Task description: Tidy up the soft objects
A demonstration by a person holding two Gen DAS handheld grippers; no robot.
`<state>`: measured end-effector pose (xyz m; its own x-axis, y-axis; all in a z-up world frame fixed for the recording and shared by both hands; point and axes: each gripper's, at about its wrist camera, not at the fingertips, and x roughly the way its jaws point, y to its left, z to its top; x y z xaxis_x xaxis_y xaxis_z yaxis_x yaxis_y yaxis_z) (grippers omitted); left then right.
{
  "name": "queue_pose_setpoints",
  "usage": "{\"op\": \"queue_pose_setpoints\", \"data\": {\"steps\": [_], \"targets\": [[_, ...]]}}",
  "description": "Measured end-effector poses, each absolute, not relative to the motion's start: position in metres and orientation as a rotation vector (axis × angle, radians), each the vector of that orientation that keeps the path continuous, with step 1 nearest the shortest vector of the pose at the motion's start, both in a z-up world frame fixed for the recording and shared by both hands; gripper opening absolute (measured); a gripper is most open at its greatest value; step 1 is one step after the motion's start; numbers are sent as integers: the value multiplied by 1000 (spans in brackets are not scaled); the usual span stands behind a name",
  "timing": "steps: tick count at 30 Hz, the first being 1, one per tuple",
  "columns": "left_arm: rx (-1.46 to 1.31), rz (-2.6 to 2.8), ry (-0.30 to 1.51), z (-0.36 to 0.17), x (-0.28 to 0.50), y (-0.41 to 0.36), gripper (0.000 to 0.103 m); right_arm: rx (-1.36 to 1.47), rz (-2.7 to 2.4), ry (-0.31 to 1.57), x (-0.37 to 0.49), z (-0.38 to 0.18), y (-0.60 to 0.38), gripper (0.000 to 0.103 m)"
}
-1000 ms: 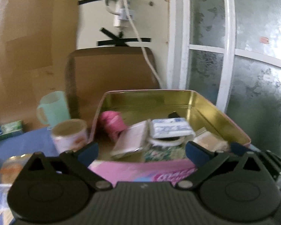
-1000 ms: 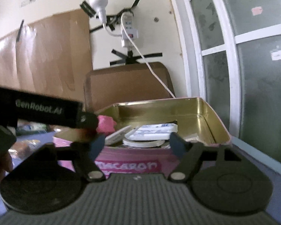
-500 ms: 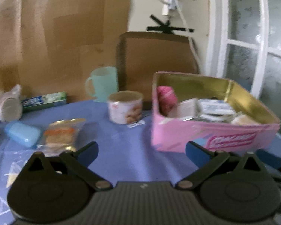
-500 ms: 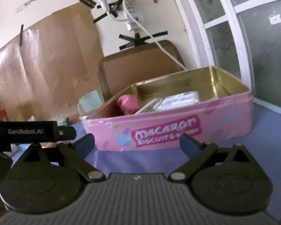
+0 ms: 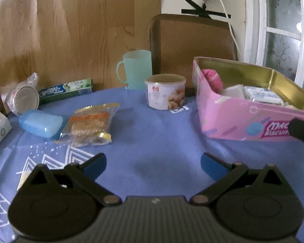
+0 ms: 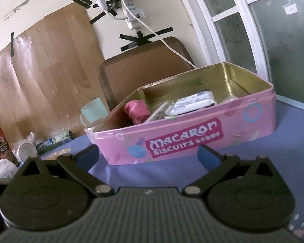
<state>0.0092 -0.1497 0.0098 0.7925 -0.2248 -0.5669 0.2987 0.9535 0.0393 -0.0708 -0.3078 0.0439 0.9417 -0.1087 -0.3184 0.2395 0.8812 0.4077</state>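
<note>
- The pink rectangular metal tin (image 6: 192,129) reads "Macaron Biscuits" in white letters on a magenta label.
- Print on the green-and-blue toothpaste box (image 5: 65,90) is too blurred to read.

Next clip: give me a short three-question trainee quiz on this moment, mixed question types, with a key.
1. True or false: the left gripper holds the biscuit packet.
2. Which item lies inside the pink tin? A) pink fabric roll B) blue soap case C) green mug
3. Fill in: the round can stands between the green mug and the ____.

Key
1. False: its jaws are open with only tablecloth between them.
2. A.
3. Pink tin.
</note>
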Motion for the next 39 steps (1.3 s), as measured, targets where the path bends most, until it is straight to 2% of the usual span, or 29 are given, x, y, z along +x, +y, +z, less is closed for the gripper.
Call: {"op": "queue_pose_setpoints", "data": {"steps": [7,13,39], "targets": [[145,-285,599,1,13,-144,103,462,-190,247,-52,51,-297,103],[172,-303,577,1,10,-148,103,477,-223,265,-39,32,-298,103],[216,-326,568,-1,7,-152,103,559,-202,204,-54,31,-295,103]]}}
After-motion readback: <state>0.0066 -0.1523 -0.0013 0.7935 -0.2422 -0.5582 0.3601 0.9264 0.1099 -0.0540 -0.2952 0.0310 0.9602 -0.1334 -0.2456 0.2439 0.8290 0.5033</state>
